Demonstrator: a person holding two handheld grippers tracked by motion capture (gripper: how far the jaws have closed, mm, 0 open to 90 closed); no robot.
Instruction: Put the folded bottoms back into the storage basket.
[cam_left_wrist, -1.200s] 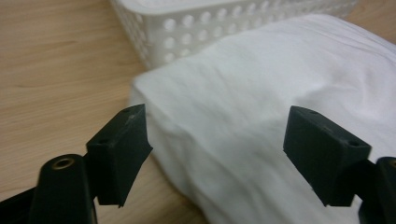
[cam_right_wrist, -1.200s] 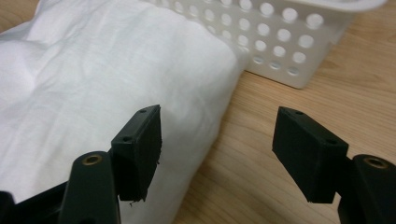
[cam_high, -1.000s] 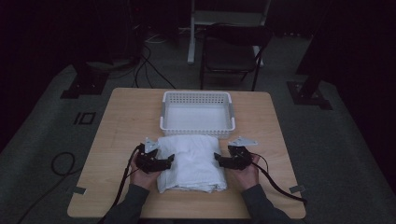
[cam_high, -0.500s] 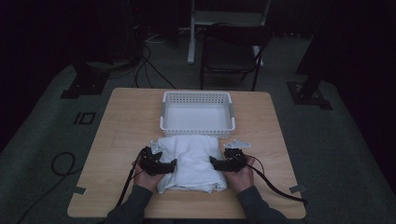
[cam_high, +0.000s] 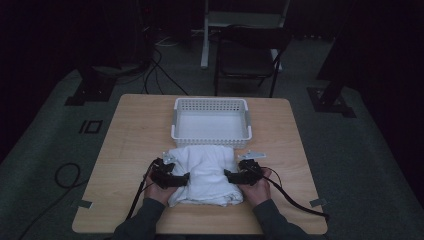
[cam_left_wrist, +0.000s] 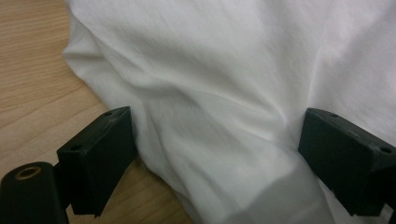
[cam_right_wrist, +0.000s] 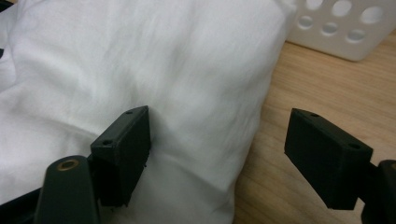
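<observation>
Soft white folded cloth on the wooden desk, just before the white plastic basket, squeezed between left gripper and right gripper, jaws wide open on both sides.

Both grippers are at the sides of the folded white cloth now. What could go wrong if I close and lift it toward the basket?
The right gripper straddles the white cloth's edge, one jaw over bare table, so it may pinch only the top layers and the fold could open. The left gripper spans bunched fabric; uneven grips might sag the bundle against the near wall of the basket.
</observation>
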